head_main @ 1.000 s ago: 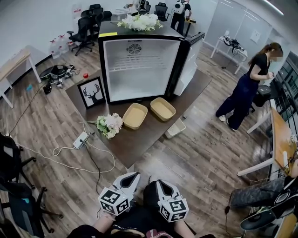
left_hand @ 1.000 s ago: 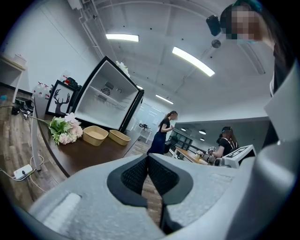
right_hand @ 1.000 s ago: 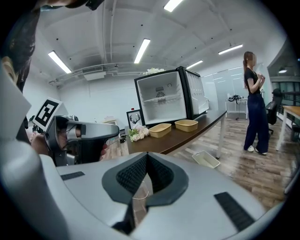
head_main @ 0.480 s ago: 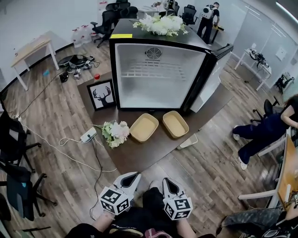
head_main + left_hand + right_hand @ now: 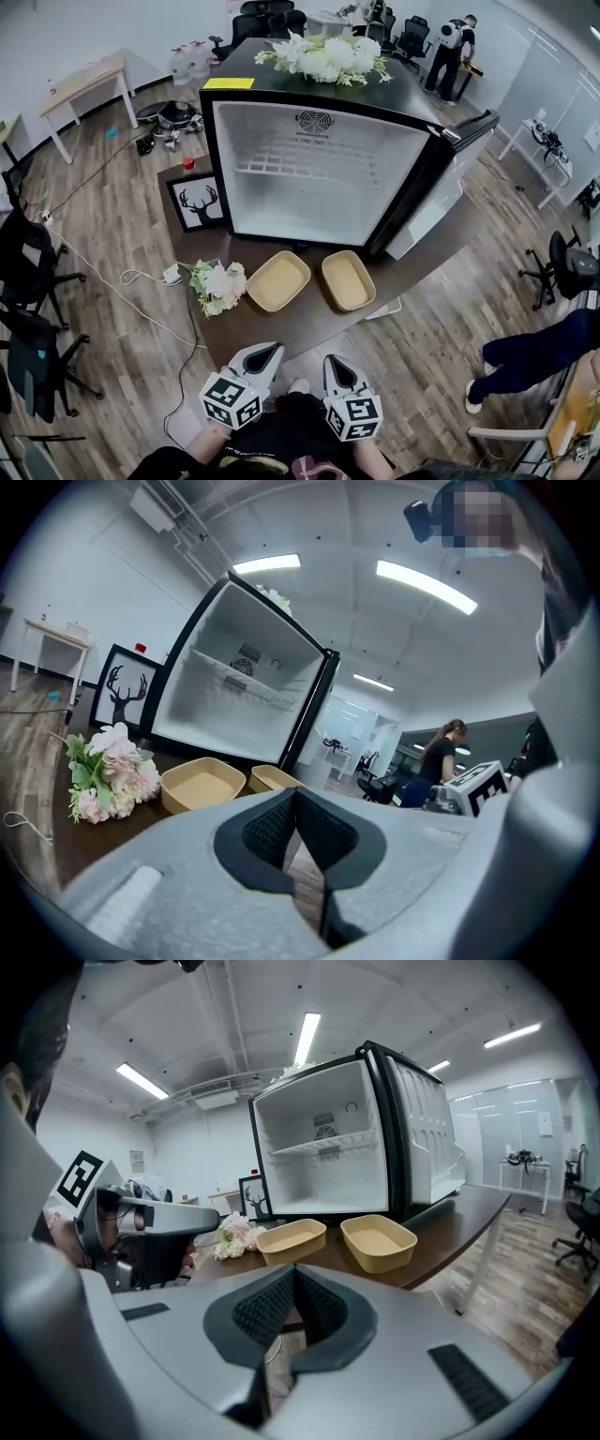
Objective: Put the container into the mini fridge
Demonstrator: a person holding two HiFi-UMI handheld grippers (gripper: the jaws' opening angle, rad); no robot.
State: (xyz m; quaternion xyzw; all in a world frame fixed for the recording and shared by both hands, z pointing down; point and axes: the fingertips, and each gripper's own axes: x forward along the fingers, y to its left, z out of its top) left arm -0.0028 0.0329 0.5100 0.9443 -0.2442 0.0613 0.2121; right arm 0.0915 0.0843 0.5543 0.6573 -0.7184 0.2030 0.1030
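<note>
1. A person [image 5: 534,349] at 4 o'clock in the head view is cut off by the right edge; only the legs are seen.
2. A white object [image 5: 386,307] at 5 o'clock of the table [image 5: 309,323] is half hidden under its rim and cannot be identified.
3. The print on the yellow label [image 5: 228,83] on the mini fridge [image 5: 272,80] is too small to be read.
4. A small red item [image 5: 188,163] at 11 o'clock of the deer picture [image 5: 199,202] cannot be identified.

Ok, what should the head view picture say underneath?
Left container and right container wait on the table before the open mini fridge; left gripper and right gripper shut.
</note>
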